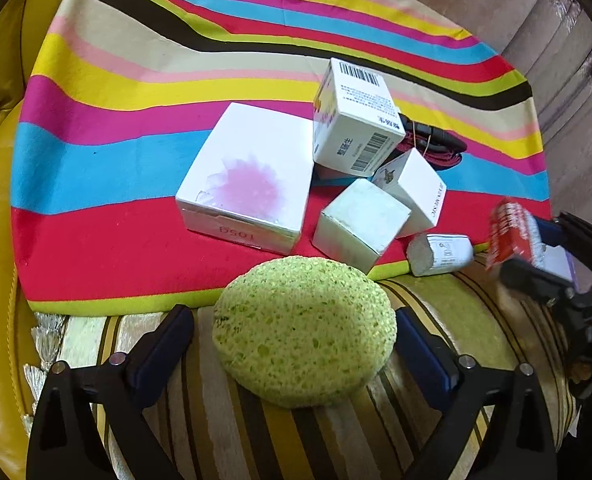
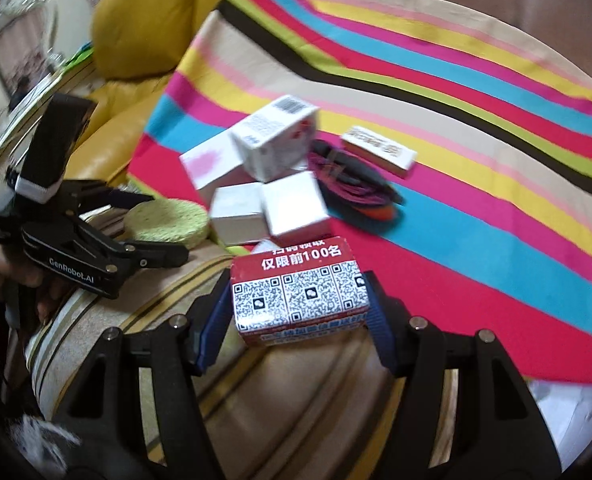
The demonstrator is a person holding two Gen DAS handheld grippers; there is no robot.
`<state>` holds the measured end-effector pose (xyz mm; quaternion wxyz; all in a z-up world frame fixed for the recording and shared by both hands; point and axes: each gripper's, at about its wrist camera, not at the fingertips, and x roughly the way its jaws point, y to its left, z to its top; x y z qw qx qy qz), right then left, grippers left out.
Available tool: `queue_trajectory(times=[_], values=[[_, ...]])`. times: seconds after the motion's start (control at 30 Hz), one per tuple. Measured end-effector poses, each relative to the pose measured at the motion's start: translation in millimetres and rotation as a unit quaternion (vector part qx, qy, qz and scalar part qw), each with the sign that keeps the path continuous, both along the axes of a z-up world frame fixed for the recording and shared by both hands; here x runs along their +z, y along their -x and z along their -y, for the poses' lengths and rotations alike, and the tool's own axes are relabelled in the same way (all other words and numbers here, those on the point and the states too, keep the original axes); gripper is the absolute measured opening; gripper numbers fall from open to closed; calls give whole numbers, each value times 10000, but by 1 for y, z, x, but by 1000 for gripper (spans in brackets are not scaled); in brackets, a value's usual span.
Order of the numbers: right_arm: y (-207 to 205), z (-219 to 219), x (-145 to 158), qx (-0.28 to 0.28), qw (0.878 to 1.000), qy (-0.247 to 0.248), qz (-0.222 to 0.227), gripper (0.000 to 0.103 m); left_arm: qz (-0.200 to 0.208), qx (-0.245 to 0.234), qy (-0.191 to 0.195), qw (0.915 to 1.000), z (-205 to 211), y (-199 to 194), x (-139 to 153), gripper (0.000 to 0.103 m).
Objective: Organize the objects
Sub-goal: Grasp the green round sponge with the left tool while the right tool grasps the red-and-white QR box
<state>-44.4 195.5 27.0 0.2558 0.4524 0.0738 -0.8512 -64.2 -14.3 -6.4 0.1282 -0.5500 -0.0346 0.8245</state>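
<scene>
A round green sponge [image 1: 303, 332] lies on a striped cushion [image 1: 256, 432], between the fingers of my left gripper [image 1: 292, 314]. That gripper is open: its left finger [image 1: 168, 344] stands clear of the sponge and the right one sits right beside it. In the right wrist view the same sponge [image 2: 168, 220] shows under the left gripper [image 2: 166, 226]. My right gripper [image 2: 297, 284] is shut on a red box with QR codes [image 2: 299, 288], both pads against its sides. The left wrist view shows this red box [image 1: 511, 236] at the right edge.
On the rainbow-striped cloth [image 1: 136, 80] stand a large white box with a pink flower [image 1: 248, 176], a barcode box [image 1: 355, 120], two small white boxes [image 1: 361, 224], a white roll [image 1: 439, 254] and a dark red cord [image 1: 431, 144]. A flat gold-lettered box [image 2: 379, 152] lies further back. Yellow leather sofa [image 2: 144, 20] at left.
</scene>
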Motion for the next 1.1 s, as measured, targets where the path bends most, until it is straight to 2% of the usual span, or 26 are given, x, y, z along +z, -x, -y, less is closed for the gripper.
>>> queue_trajectory(times=[0.2,0.47,0.83,1.1], values=[[4,-25,-4,-688,9975,-69,174,65,-130,-45,209,9997,-6,-7,3,83],[0,-52,-9,-1290,9910,-160,334,65,-313,-27,501,9983,-14,-19,11,82],[-11,-72,-7,-1586,9868,-48,338,65,-634,-239,318,9972,-41,-51,28,82],[-19,-87,-3,-1759,9840,19,289,65,-748,-549,242,9954,-71,-54,37,82]])
